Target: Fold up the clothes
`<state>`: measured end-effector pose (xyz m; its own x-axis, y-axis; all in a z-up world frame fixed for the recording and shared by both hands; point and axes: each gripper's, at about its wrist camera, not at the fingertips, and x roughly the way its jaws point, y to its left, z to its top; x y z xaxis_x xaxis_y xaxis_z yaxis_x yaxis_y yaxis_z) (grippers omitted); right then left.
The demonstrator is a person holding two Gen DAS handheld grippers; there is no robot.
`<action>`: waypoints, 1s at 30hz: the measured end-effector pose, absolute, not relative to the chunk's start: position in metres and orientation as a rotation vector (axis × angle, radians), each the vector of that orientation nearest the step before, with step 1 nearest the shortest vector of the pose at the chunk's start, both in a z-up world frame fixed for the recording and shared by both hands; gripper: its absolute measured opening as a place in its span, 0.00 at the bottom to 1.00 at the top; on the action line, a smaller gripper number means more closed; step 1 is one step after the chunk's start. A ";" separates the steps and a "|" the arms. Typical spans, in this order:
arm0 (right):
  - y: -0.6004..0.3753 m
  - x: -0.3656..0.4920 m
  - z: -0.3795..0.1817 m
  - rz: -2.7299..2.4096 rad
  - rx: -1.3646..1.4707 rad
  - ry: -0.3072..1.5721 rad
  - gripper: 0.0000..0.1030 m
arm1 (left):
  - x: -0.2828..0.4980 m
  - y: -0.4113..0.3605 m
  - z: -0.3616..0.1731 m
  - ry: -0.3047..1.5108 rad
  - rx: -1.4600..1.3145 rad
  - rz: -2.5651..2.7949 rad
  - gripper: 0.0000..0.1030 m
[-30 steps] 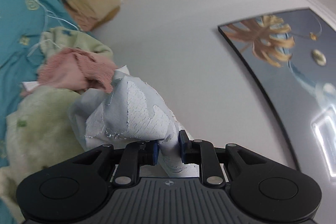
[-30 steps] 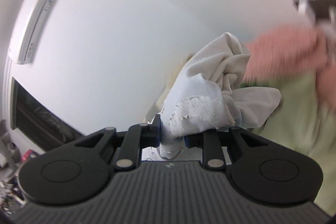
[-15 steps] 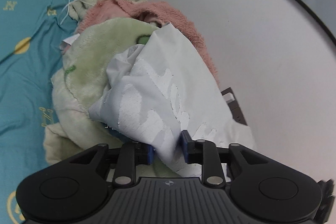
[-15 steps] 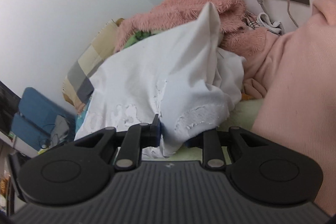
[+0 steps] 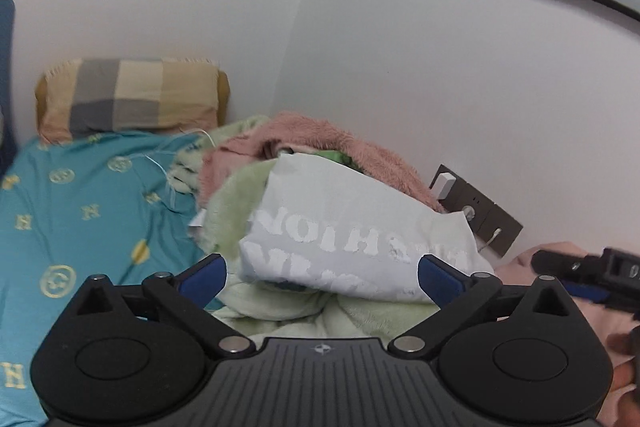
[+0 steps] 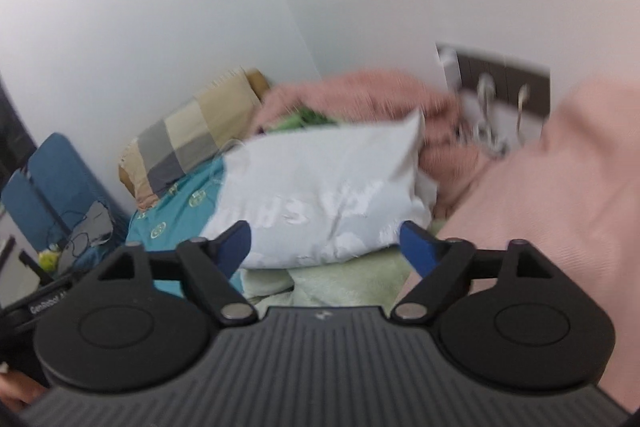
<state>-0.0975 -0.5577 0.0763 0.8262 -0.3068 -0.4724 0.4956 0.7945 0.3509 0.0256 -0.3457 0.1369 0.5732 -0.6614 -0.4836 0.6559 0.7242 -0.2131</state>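
Observation:
A folded white garment with white lettering (image 5: 352, 239) lies on top of a heap of fleece clothes, pale green (image 5: 240, 203) and pink (image 5: 320, 139), on the bed. My left gripper (image 5: 322, 277) is open and empty just in front of the garment. My right gripper (image 6: 324, 243) is open and empty too, with the same white garment (image 6: 320, 195) lying free just beyond its fingertips. The right gripper also shows at the right edge of the left wrist view (image 5: 592, 275).
A teal patterned bedsheet (image 5: 80, 211) covers the bed to the left. A checked pillow (image 5: 128, 103) rests against the white wall. A dark socket panel with plugs (image 5: 476, 211) is on the wall behind the heap. A pink garment (image 6: 552, 195) lies to the right. Blue chairs (image 6: 48, 187) stand beyond the bed.
Both grippers held the white garment shut between their fingers. They set it on the clothes heap, opened, and drew back from it.

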 end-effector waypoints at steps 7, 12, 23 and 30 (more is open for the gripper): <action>-0.490 -0.151 0.092 -0.429 0.322 0.354 0.80 | -0.064 -0.297 0.156 0.445 0.053 -0.719 1.00; -0.458 -0.181 0.090 -0.430 0.265 0.311 0.80 | -0.108 -0.274 0.160 0.408 0.093 -0.699 1.00; -0.442 -0.208 0.081 -0.456 0.236 0.309 0.80 | -0.139 -0.258 0.172 0.371 0.102 -0.690 1.00; -0.440 -0.207 0.077 -0.454 0.229 0.317 0.80 | -0.139 -0.259 0.169 0.375 0.110 -0.695 1.00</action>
<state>-0.2074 -0.4397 0.0774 0.8514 -0.3919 -0.3486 0.4623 0.8746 0.1460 -0.1391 -0.2592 0.1687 0.7048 -0.6037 -0.3726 0.6429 0.7655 -0.0243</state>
